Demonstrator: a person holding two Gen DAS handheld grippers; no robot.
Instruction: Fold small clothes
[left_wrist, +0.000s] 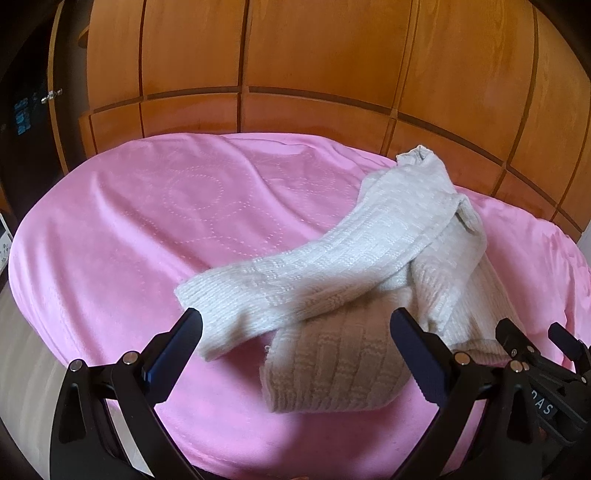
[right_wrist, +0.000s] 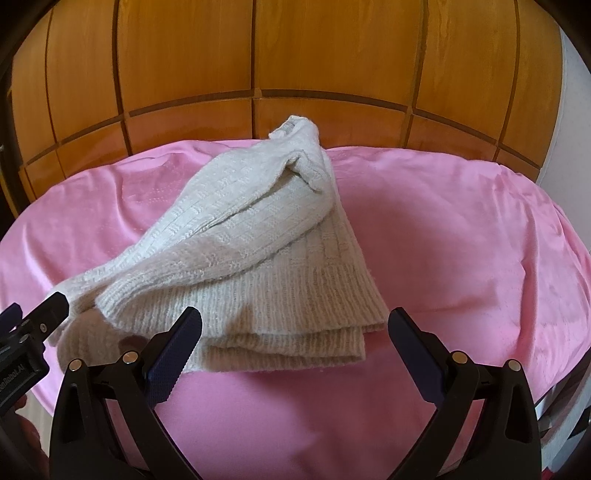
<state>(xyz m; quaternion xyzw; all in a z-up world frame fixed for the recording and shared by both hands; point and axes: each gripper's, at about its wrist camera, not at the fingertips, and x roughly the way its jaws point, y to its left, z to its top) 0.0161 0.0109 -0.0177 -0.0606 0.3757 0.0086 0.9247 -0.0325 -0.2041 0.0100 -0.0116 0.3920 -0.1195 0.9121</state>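
Note:
A cream knit sweater (left_wrist: 369, 266) lies partly folded on the pink blanket (left_wrist: 147, 221). One sleeve stretches left across the body, its cuff near my left gripper's left finger. My left gripper (left_wrist: 295, 332) is open and empty, just in front of the sweater's ribbed hem. In the right wrist view the sweater (right_wrist: 258, 240) lies in stacked layers, collar at the far end. My right gripper (right_wrist: 295, 328) is open and empty over the near hem. The right gripper shows at the left view's right edge (left_wrist: 535, 343). The left gripper shows at the right view's left edge (right_wrist: 33, 321).
The pink blanket (right_wrist: 461, 240) covers a bed. A wooden panelled wardrobe (left_wrist: 295, 55) stands right behind it. A dark doorway (left_wrist: 26, 110) is at far left. Pale floor (left_wrist: 22, 350) shows to the left of the bed.

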